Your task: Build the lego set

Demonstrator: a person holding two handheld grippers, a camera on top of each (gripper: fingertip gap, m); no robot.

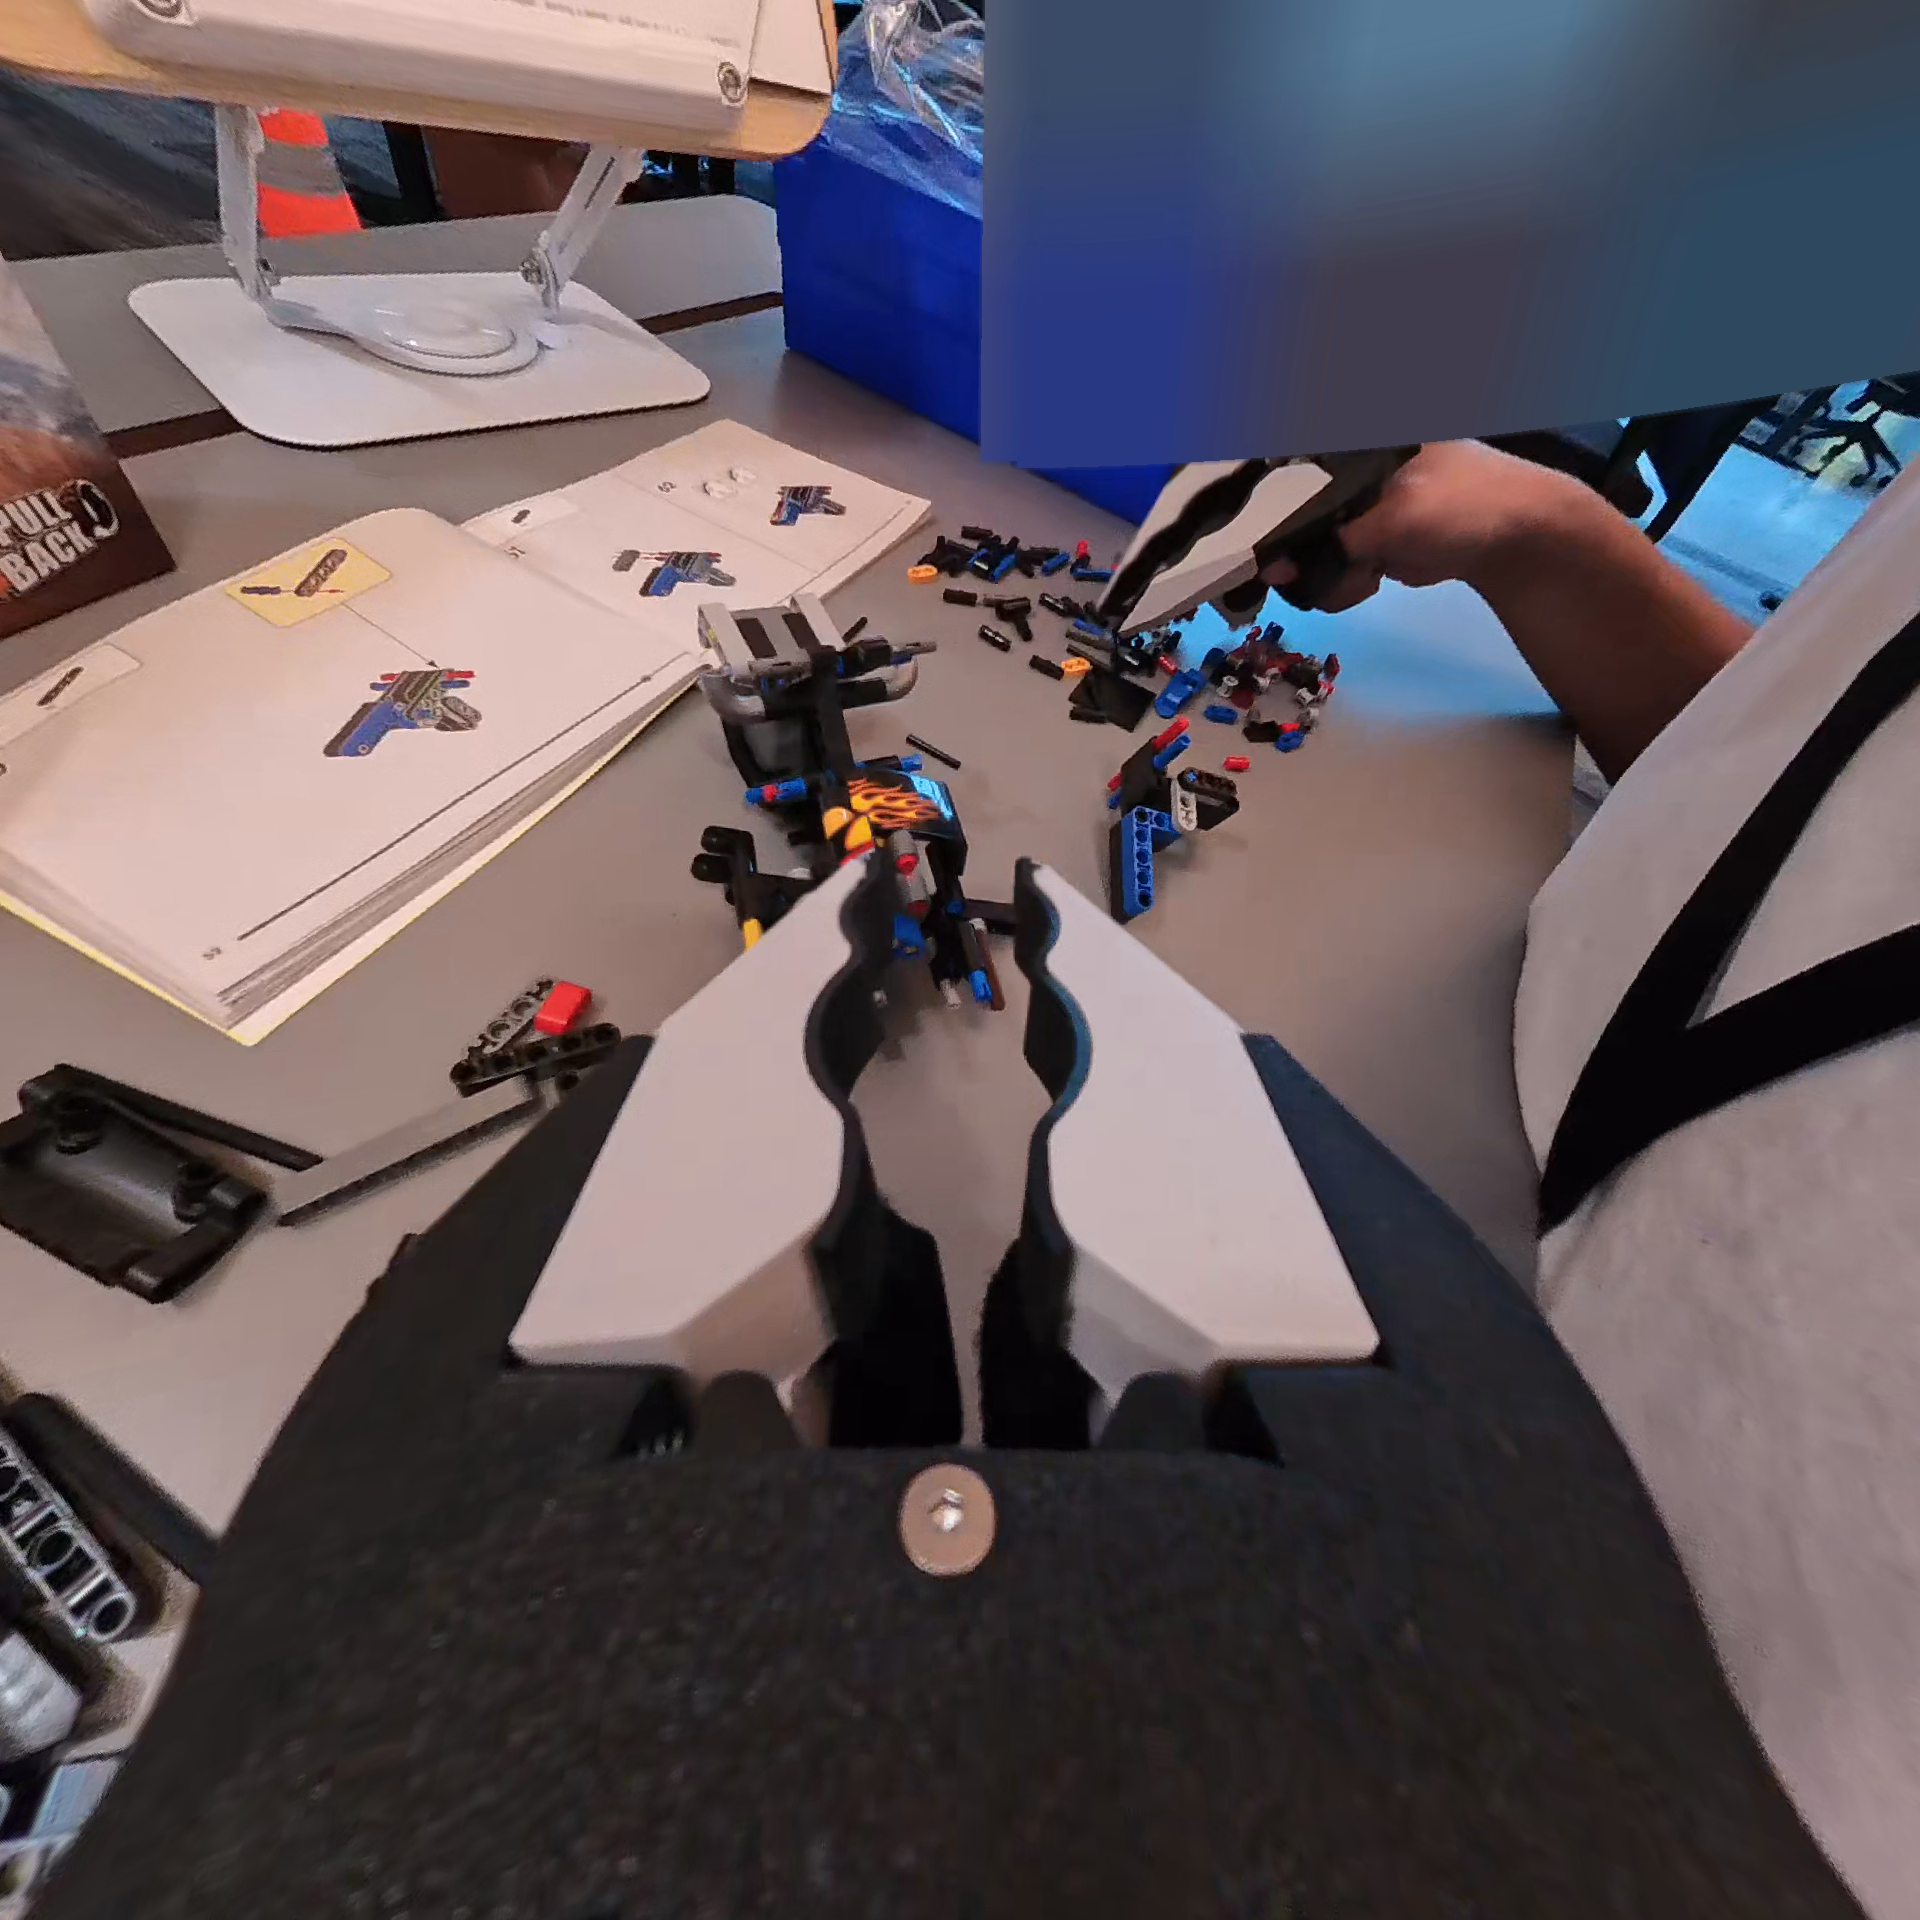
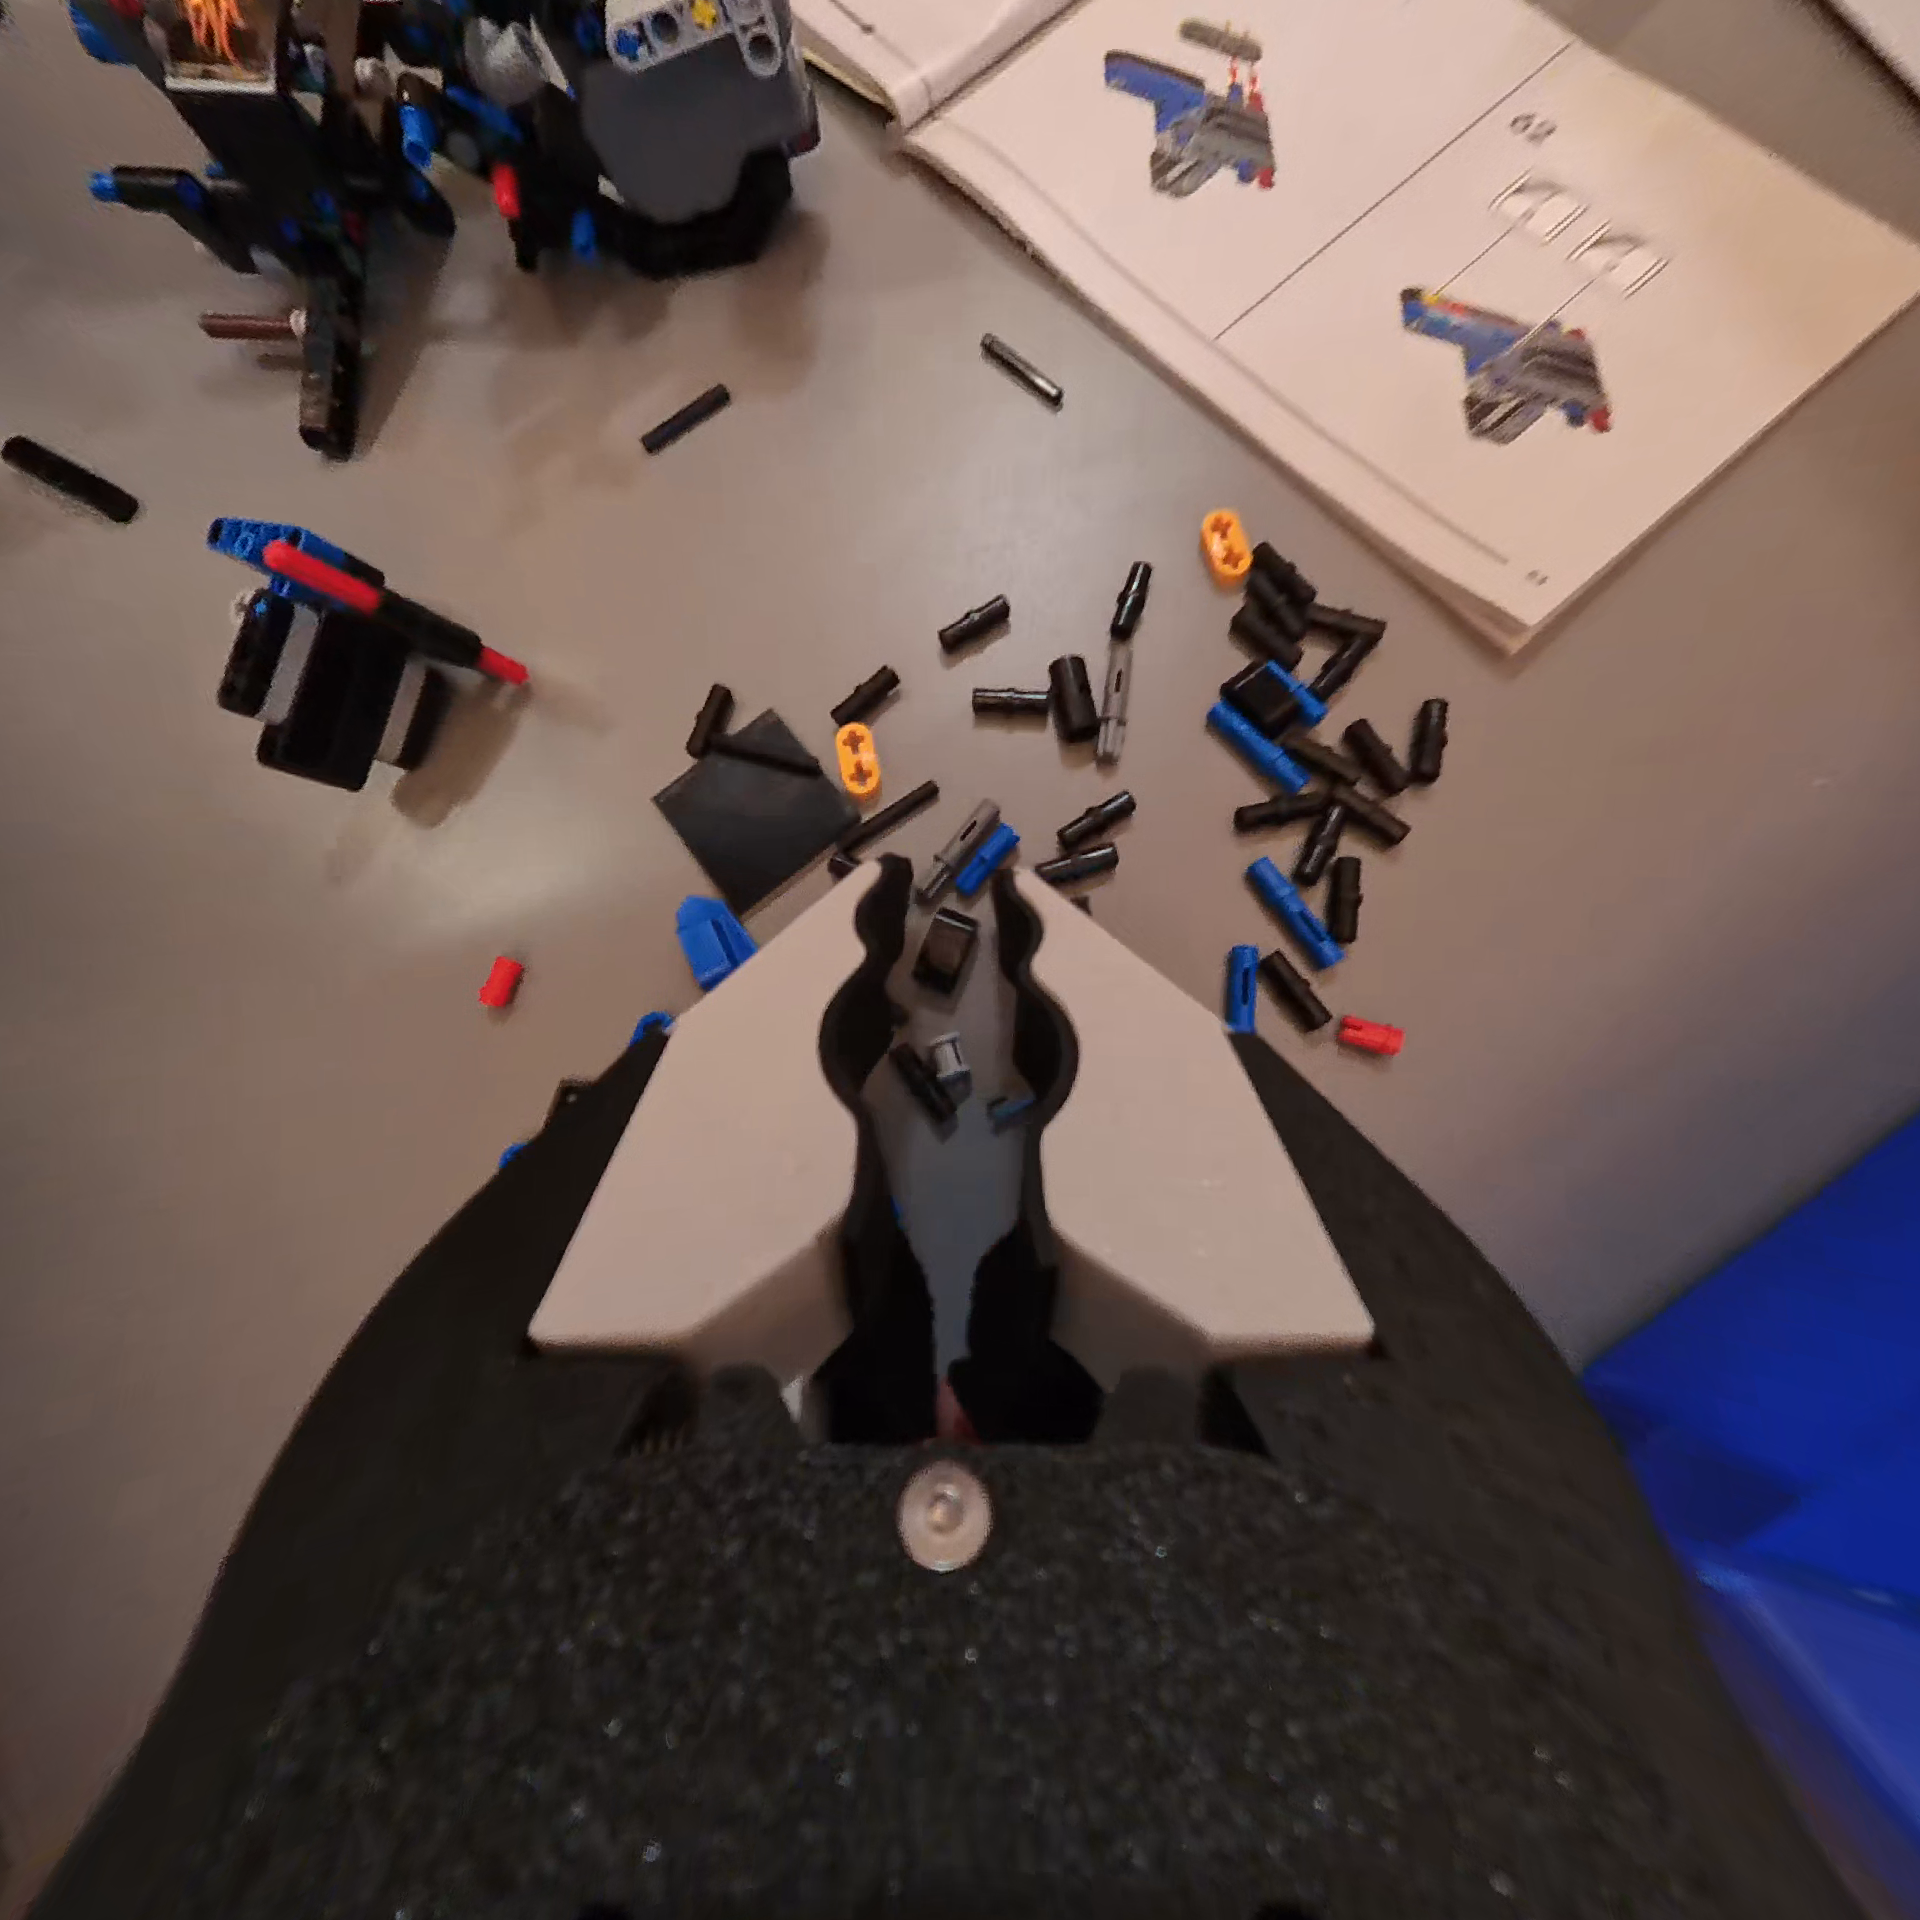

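Note:
The part-built black lego model with a flame sticker lies mid-table; it also shows at the top left of the right wrist view. My left gripper is open, its fingertips on either side of the model's near end. My right gripper is open and low over a scatter of small black, blue and orange pins. A small black piece lies on the table between its fingers. The right gripper also shows in the left wrist view, tips down in the pile. A black square panel lies just left of its tips.
An open instruction booklet lies left of the model. A blue-and-black sub-assembly with a red axle stands near the pile. A white stand and a blue bin are at the back. Black beams and a black part lie front left. My hands' fingertips stand some 30 cm from each other.

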